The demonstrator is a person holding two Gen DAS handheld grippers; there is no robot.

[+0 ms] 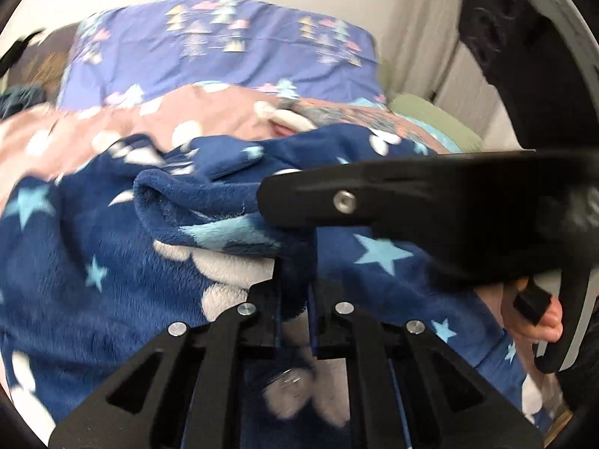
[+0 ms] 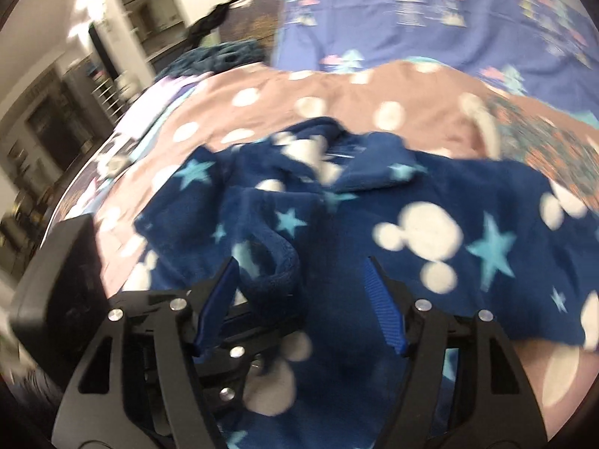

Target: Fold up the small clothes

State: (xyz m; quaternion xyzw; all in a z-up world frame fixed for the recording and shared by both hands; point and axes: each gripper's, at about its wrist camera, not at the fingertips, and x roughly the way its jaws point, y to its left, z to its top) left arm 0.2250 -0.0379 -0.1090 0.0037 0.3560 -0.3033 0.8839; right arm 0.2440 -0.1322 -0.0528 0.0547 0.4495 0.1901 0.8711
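A small navy fleece garment (image 1: 112,269) with light blue stars and white mouse-head shapes lies rumpled on the bed; it also shows in the right wrist view (image 2: 430,202). My left gripper (image 1: 295,284) is shut on a fold of this garment, with fleece pinched between its narrow jaws. My right gripper (image 2: 299,277) is open, its blue-padded fingers (image 2: 385,307) spread over the garment, with a rolled hem or cuff (image 2: 277,262) lying between them. The right gripper's black body (image 1: 430,209) crosses the left wrist view just above the cloth.
The garment lies on a pink bedspread with white dots (image 2: 299,101). A purple pillow with tree shapes (image 1: 224,48) stands behind it. A patterned cloth (image 2: 543,149) and a white item (image 1: 284,116) lie at the back right. A room with shelves (image 2: 56,119) opens left.
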